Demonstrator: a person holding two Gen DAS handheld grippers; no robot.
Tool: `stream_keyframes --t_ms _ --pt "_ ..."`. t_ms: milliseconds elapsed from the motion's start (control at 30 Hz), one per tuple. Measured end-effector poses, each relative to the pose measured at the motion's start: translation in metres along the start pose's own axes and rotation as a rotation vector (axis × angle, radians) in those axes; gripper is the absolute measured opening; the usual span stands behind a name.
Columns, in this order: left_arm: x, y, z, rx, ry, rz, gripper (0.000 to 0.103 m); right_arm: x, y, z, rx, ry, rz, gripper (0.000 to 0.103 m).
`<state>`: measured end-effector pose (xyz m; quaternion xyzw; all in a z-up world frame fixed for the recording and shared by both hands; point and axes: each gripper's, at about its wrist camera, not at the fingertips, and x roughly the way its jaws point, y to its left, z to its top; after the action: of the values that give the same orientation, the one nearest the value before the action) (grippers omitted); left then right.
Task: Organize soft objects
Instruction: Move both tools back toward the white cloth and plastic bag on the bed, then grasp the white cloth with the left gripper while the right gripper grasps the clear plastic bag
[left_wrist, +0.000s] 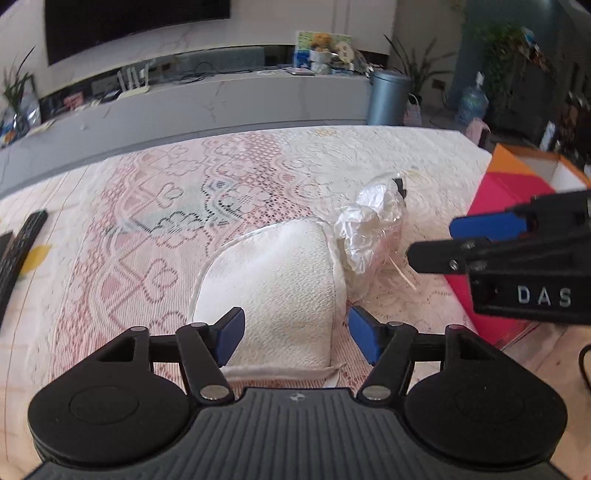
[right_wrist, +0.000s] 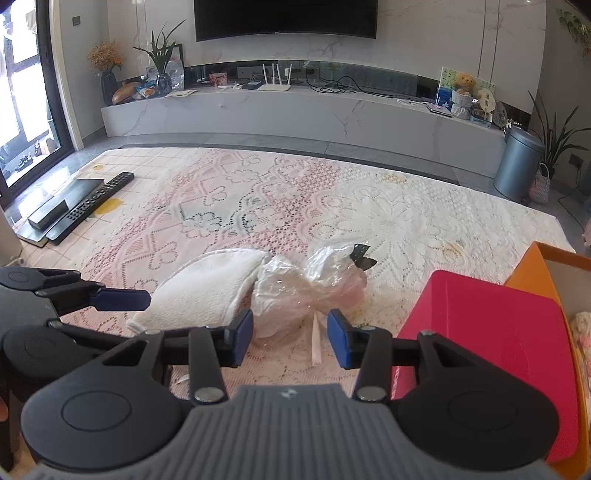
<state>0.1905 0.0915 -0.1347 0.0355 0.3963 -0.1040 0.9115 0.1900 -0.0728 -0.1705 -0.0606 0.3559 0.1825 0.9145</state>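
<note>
A white soft pouch (left_wrist: 273, 291) lies on the lace tablecloth (left_wrist: 147, 206). A crinkled clear plastic bag (left_wrist: 369, 229) with something pale inside lies against its right end. My left gripper (left_wrist: 295, 338) is open, its blue pads either side of the pouch's near end, without squeezing it. My right gripper (right_wrist: 290, 338) is open, its pads just in front of the plastic bag (right_wrist: 310, 288), with a pale ribbon (right_wrist: 316, 343) between them. The pouch (right_wrist: 199, 291) shows to the bag's left. The right gripper also shows in the left wrist view (left_wrist: 461, 240), and the left gripper in the right wrist view (right_wrist: 122, 299).
A pink and orange box (right_wrist: 491, 332) stands open at the right, with soft pale items (right_wrist: 583, 332) inside. Two remotes (right_wrist: 92, 203) and a black box (right_wrist: 62, 203) lie at the table's far left. A TV console and a grey bin (right_wrist: 517, 166) stand beyond the table.
</note>
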Motion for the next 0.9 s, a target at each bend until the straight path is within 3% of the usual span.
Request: stream_keyframes --t_ms 267,333,400,433,500,567,700,900 --pt "0.028 -0.024 0.003 0.203 -0.006 0.121 0.079 0.014 -0.004 0.003 0.005 0.019 0.021 0.045" --pt "0.033 -0.023 0.003 0.207 -0.002 0.141 0.073 0.017 -0.004 0.003 0.005 0.023 0.026 0.046" --pt "0.035 -0.016 0.004 0.166 0.002 0.135 0.055 0.019 -0.003 0.004 0.005 0.025 0.03 0.048" --pt "0.035 -0.011 0.004 0.138 0.009 0.137 0.04 0.02 -0.003 0.004 0.006 0.023 0.032 0.049" --pt "0.036 -0.002 0.004 0.087 0.019 0.144 0.029 0.022 -0.002 0.005 0.012 0.019 0.034 0.06" --pt "0.034 0.006 0.004 0.038 0.011 0.139 0.018 0.025 0.0 0.006 0.021 0.012 0.034 0.064" --pt "0.02 0.019 0.006 -0.058 -0.043 0.151 0.013 0.034 0.006 0.011 0.048 0.008 0.031 0.073" --pt "0.011 0.044 0.005 -0.223 -0.069 0.106 0.013 0.053 0.016 0.02 0.071 0.008 0.008 0.073"
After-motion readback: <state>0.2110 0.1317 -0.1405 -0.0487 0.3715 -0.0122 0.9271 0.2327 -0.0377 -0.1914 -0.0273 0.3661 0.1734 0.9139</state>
